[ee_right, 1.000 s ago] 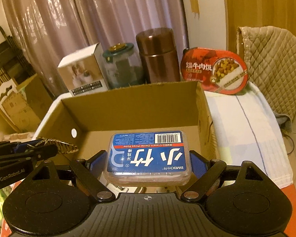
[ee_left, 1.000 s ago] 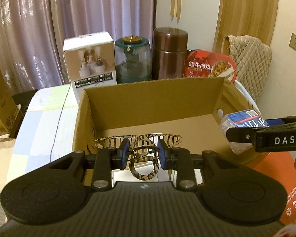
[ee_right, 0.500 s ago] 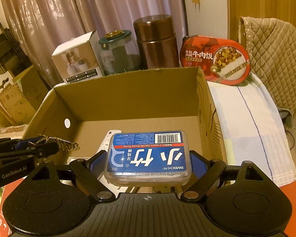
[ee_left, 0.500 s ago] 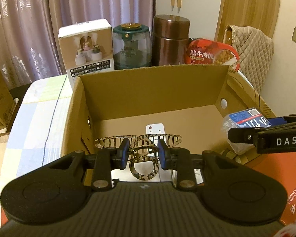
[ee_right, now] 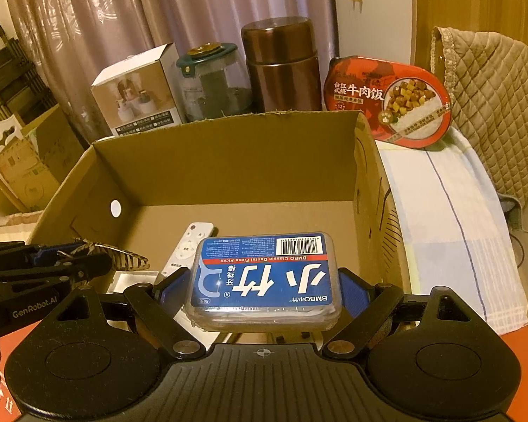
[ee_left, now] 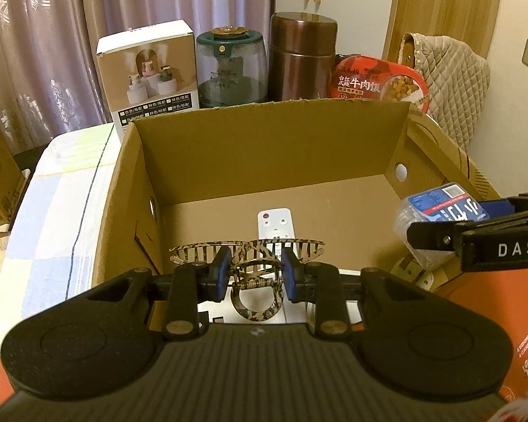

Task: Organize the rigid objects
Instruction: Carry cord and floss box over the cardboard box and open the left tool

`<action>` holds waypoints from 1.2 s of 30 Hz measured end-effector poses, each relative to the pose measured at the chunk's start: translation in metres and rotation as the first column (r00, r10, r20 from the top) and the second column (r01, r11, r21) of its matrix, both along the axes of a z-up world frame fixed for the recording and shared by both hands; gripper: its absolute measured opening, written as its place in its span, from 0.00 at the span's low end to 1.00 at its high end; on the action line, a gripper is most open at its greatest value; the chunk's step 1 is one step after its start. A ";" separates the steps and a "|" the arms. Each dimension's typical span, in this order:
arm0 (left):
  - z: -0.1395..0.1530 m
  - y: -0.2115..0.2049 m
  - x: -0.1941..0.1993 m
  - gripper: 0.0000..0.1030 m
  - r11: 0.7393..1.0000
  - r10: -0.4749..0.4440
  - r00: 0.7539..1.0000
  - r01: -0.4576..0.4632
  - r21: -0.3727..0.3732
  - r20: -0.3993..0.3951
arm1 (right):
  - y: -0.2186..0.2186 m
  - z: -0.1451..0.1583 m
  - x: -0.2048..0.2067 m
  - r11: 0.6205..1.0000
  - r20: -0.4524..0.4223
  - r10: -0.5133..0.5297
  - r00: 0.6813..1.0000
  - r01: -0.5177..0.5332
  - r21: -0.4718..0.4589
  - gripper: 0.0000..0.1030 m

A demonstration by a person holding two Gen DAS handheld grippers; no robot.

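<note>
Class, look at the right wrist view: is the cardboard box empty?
No: a white remote control already lies on the floor of the cardboard box.

the box (ee_left: pixel 264 151) is open on top, so there's room to come in from above. a remote (ee_left: pixel 276 225) lies mid-floor; the floor to its left and right and toward the back wall is bare. behind the back wall, a carton (ee_left: pixel 148 74), jar (ee_left: pixel 232 66), canister (ee_left: pixel 302 56) and meal tub (ee_left: pixel 380 84) stand close together, blocking that side.
</note>
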State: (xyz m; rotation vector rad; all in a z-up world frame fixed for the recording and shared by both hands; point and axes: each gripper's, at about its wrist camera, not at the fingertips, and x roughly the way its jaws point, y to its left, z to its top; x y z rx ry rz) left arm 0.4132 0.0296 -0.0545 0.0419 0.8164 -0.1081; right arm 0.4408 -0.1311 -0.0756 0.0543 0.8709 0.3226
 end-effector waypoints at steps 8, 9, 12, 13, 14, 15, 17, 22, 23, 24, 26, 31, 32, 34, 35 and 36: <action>-0.004 0.002 0.004 0.25 1.000 0.006 1.000 -0.006 0.000 -0.013 | 0.000 0.000 0.001 1.000 0.000 0.002 1.000 -0.002 -0.006 0.82; -0.004 0.003 0.004 0.25 1.000 0.006 1.000 -0.006 -0.001 -0.015 | 0.000 0.000 0.001 1.000 0.001 0.002 1.000 -0.002 -0.006 0.82; -0.005 0.003 0.005 0.25 1.000 0.001 1.000 -0.001 0.003 -0.017 | -0.001 0.001 0.002 1.000 0.001 0.000 1.000 0.000 -0.005 0.82; -0.006 0.004 0.005 0.25 1.000 0.002 1.000 -0.002 0.004 -0.017 | -0.002 0.002 0.002 1.000 0.000 -0.001 1.000 0.001 -0.003 0.82; -0.006 0.004 0.005 0.25 1.000 0.005 1.000 -0.004 0.006 -0.017 | -0.002 0.002 0.002 1.000 0.000 -0.002 1.000 0.002 -0.003 0.82; -0.005 0.004 0.005 0.25 1.000 0.007 1.000 -0.007 0.010 -0.013 | -0.003 0.002 0.002 1.000 0.000 -0.001 1.000 0.001 -0.003 0.82; -0.004 0.003 0.005 0.25 1.000 0.010 1.000 -0.010 0.016 -0.005 | -0.003 0.002 0.002 1.000 0.001 -0.002 1.000 0.002 -0.004 0.82; 0.002 0.005 0.003 0.25 1.000 0.011 1.000 -0.011 0.016 0.013 | -0.004 0.003 0.002 1.000 -0.002 -0.003 1.000 0.003 -0.004 0.82; 0.003 0.005 0.003 0.25 1.000 0.011 1.000 -0.011 0.014 0.014 | -0.004 0.003 0.002 1.000 -0.002 -0.002 1.000 0.002 -0.005 0.82; 0.004 0.006 0.002 0.25 1.000 0.011 1.000 -0.011 0.012 0.016 | -0.004 0.003 0.002 1.000 -0.002 -0.001 1.000 0.001 -0.006 0.82; 0.006 0.006 0.002 0.25 1.000 0.012 1.000 -0.012 0.018 0.018 | -0.004 0.003 0.002 1.000 -0.001 -0.002 1.000 0.002 -0.008 0.82; 0.007 0.006 0.001 0.25 1.000 0.010 1.000 -0.010 0.019 0.018 | -0.004 0.003 0.002 1.000 -0.001 -0.001 1.000 0.001 -0.008 0.82; 0.007 0.006 0.001 0.25 1.000 0.009 1.000 -0.009 0.019 0.018 | -0.004 0.004 0.001 1.000 0.000 -0.001 1.000 0.001 -0.009 0.82; 0.007 0.005 0.001 0.25 1.000 0.009 1.000 -0.009 0.017 0.017 | -0.004 0.003 0.001 1.000 0.000 -0.001 1.000 0.001 -0.009 0.82; 0.007 0.005 0.000 0.25 1.000 0.009 1.000 -0.010 0.016 0.017 | -0.004 0.003 0.001 1.000 0.000 -0.001 1.000 0.001 -0.009 0.82; 0.006 0.004 0.000 0.25 1.000 0.008 1.000 -0.009 0.016 0.017 | -0.004 0.004 0.001 1.000 -0.001 0.000 1.000 0.000 -0.009 0.82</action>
